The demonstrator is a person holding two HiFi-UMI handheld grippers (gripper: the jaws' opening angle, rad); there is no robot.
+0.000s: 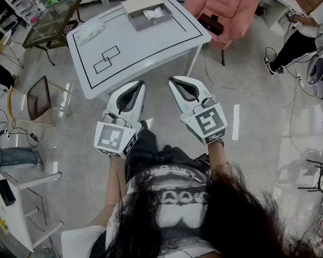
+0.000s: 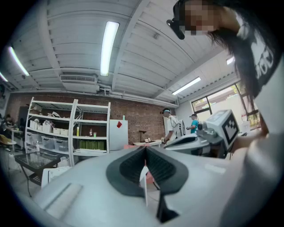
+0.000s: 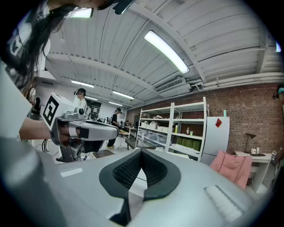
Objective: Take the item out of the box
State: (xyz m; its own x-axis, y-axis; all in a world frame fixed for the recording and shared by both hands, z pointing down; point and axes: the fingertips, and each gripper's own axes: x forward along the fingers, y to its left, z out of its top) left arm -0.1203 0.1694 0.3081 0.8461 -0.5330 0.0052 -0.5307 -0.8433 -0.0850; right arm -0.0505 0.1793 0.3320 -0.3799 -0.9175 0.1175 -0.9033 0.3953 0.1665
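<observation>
In the head view's upper left stands a dark glass-topped side table, with a brown-seated chair below it at the left edge. The white table, marked with black lines, fills the upper centre; a wipes packet lies at its left end. Below the table's near edge, the left gripper is clenched on nothing. The grey box sits open at the table's far edge, upper centre, holding a crumpled white item. Nothing lies between the grippers and the box. The right gripper is also clenched and empty. A pink chair stands upper right.
</observation>
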